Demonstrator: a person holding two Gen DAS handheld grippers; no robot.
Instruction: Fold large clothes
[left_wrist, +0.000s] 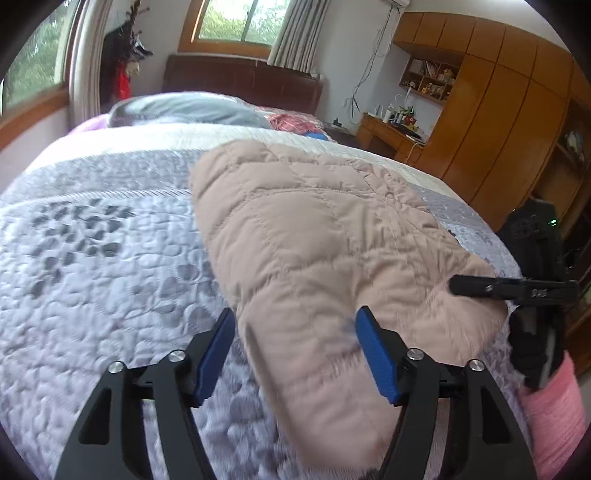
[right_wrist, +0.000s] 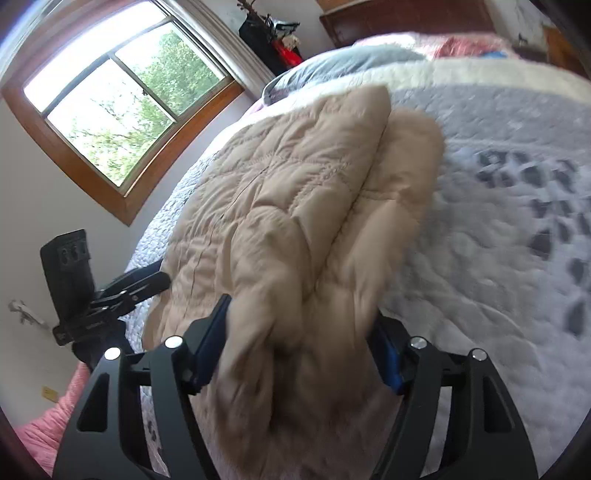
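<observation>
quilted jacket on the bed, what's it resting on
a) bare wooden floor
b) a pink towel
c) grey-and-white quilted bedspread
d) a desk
c: the beige quilted jacket lies on the grey-and-white patterned bedspread, which shows around it in both wrist views, with the open left tool at its near end.

A bed (left_wrist: 92, 258) with a grey quilted cover carries a folded beige padded coat (left_wrist: 314, 236).

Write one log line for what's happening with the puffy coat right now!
stage: mid-fold | puffy coat: lying on quilted bed, one part doubled over | left gripper: open around coat edge | right gripper: open, coat bunched between fingers
</observation>
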